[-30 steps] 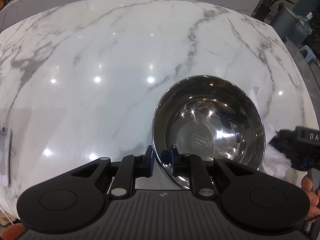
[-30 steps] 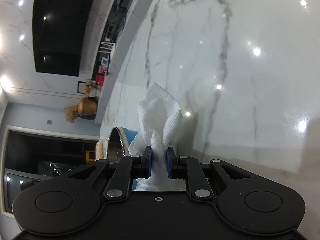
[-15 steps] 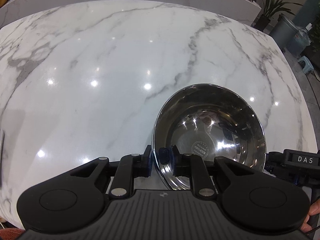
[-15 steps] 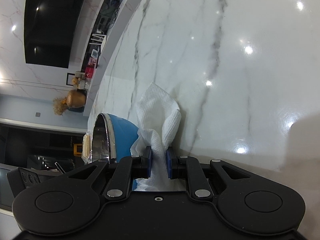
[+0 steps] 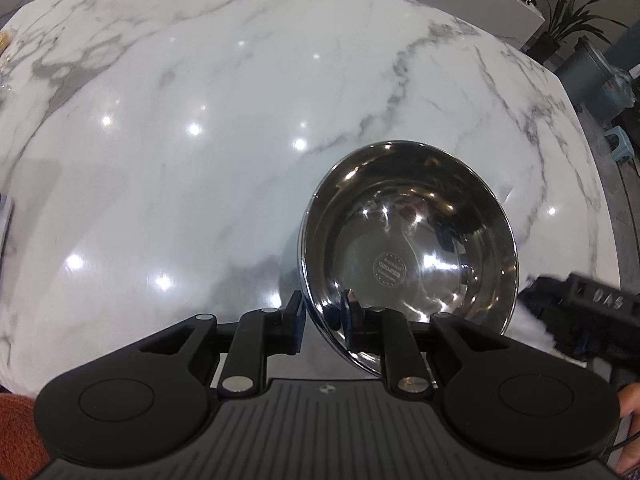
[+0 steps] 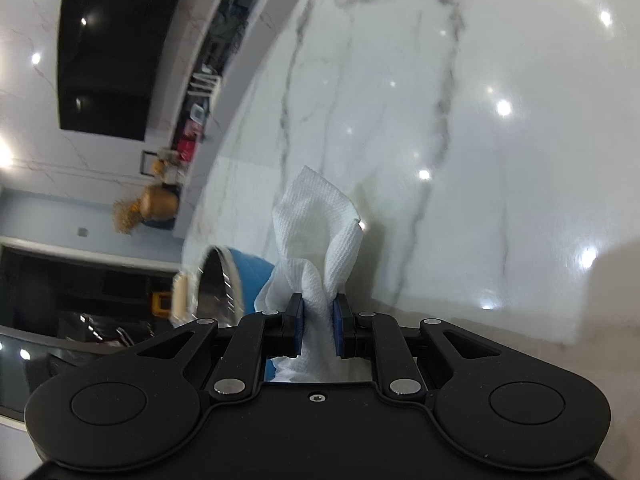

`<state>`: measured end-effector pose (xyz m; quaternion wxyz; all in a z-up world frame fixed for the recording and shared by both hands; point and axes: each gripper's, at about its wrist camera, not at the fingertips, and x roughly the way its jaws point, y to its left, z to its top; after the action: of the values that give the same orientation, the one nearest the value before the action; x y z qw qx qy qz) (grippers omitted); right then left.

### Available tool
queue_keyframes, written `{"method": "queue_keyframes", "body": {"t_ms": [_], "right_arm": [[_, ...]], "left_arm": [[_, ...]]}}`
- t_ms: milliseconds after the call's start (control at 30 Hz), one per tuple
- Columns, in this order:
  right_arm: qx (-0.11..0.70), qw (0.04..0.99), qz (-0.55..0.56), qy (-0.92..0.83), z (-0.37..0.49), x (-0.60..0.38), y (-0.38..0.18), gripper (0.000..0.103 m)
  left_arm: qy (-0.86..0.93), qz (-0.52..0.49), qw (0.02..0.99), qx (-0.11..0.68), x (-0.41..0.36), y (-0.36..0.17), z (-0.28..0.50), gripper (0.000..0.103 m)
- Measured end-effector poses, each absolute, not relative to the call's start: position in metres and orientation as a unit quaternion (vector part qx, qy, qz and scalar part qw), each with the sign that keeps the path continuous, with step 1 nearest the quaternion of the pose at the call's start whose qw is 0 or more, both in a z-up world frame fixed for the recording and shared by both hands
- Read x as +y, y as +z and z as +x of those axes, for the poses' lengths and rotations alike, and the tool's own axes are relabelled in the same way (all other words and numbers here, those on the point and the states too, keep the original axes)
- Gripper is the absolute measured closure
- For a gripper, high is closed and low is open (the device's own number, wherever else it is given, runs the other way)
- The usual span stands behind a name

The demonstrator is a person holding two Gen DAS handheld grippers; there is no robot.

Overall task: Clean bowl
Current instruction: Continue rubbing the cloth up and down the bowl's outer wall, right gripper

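Observation:
A steel bowl (image 5: 408, 248) with a blue outside (image 6: 256, 272) sits at the near right of the marble table (image 5: 200, 160). My left gripper (image 5: 323, 316) straddles its near rim, one finger outside and one inside. The jaws are opening, but the pads still look to be against the wall. My right gripper (image 6: 318, 320) is shut on a crumpled white paper towel (image 6: 312, 220), which sticks up ahead of the fingers. In the left wrist view, the right gripper's black body (image 5: 592, 300) is just right of the bowl, blurred, with a bit of towel (image 5: 528, 324) at its tip.
The table's right edge curves off near the bowl. Beyond it stand grey bins (image 5: 588, 72) and a potted plant (image 5: 568, 20). A hand (image 5: 630, 408) shows at the lower right. A dark screen (image 6: 112, 52) and a shelf with a vase (image 6: 156, 204) lie past the table's far edge.
The left fingers stand slightly wider around the bowl's rim, and that view has rolled a little. The right gripper, still holding the towel, has shifted slightly beside the bowl.

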<state>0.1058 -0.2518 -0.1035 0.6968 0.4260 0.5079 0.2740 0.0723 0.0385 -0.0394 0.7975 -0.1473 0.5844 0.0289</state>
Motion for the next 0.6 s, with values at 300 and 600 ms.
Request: {"method": "queue_keyframes", "body": {"t_ms": [300, 600], "right_arm": [[0.474, 0.684, 0.468, 0.297, 0.107, -0.264, -0.099, 0.089], [0.504, 0.693, 0.439, 0.269, 0.11, -0.263, -0.108, 0.089]], "left_arm": [[0.016, -0.096, 0.809, 0.58, 0.032, -0.038, 0.081, 0.088], [-0.001, -0.079, 0.818, 0.57, 0.03, -0.039, 0.092, 0.088]]}}
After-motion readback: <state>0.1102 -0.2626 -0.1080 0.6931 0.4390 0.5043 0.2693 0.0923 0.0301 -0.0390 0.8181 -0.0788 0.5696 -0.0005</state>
